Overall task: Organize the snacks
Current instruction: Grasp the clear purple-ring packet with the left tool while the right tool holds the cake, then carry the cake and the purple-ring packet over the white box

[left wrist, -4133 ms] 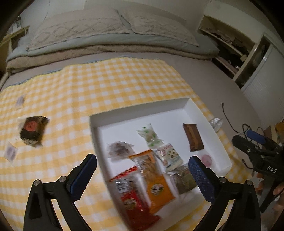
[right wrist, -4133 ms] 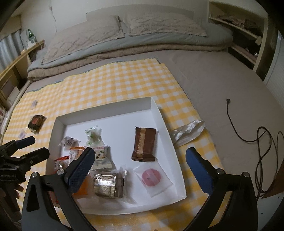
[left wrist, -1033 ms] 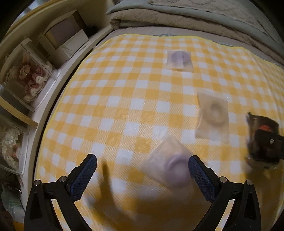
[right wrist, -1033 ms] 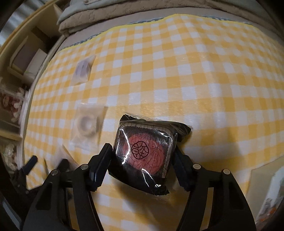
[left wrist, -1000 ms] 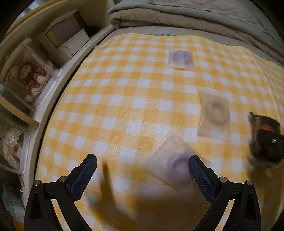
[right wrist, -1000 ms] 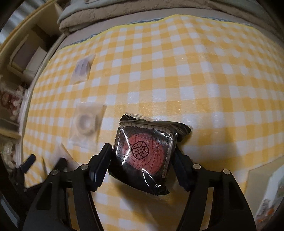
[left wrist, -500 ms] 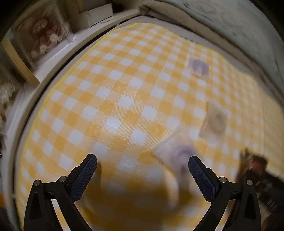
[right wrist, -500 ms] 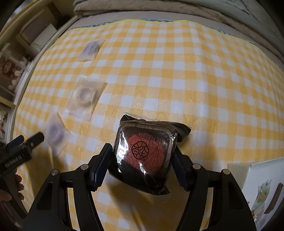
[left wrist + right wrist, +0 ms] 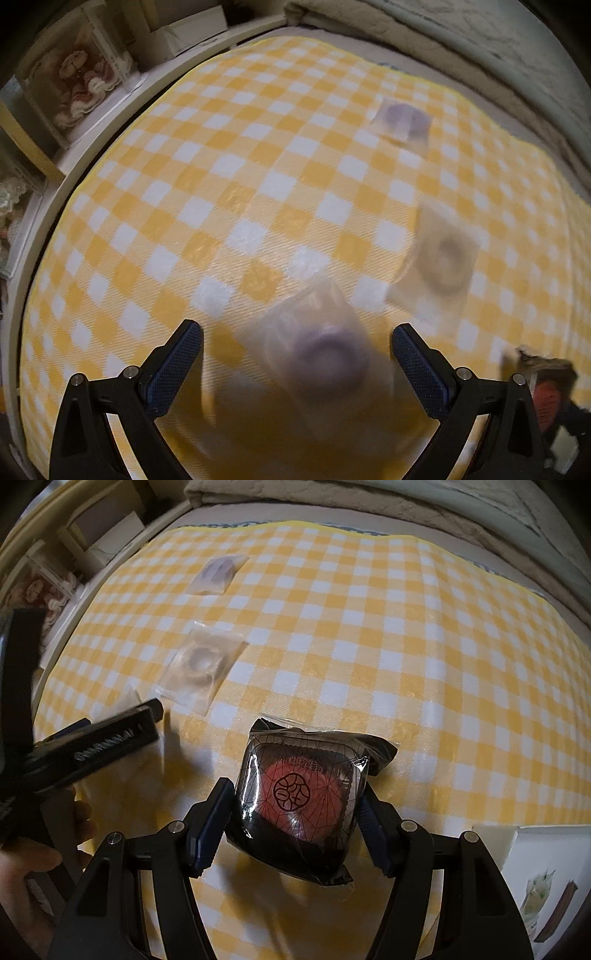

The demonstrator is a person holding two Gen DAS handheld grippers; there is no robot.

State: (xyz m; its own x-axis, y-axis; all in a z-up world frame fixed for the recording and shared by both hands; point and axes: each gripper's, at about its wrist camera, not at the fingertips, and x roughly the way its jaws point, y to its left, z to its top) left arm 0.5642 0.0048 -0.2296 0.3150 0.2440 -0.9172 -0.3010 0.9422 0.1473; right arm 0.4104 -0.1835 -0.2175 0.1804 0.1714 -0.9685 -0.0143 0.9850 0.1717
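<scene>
My right gripper [image 9: 295, 812] is shut on a black-wrapped snack with a red round seal [image 9: 299, 794], held above the yellow checked cloth [image 9: 369, 627]. My left gripper [image 9: 297, 354] is open, its fingers on either side of a clear packet with a purple sweet [image 9: 325, 354], blurred. A clear packet with a pale ring sweet [image 9: 439, 262] lies just beyond it, also seen in the right wrist view [image 9: 201, 664]. A third clear packet with a purple sweet [image 9: 402, 120] lies farther off, also in the right wrist view [image 9: 218, 574]. The left gripper shows at the left of the right wrist view [image 9: 99, 738].
The white tray's corner [image 9: 495, 834] with snacks in it shows at the lower right. Shelves with boxes and a boxed teddy bear [image 9: 81, 85] line the cloth's left side. Folded bedding [image 9: 369, 502] lies beyond the cloth's far edge.
My left gripper has come down over the purple-sweet packet, which now sits between its fingers. My right gripper has lifted the black snack and drawn back; the tray corner has come into view.
</scene>
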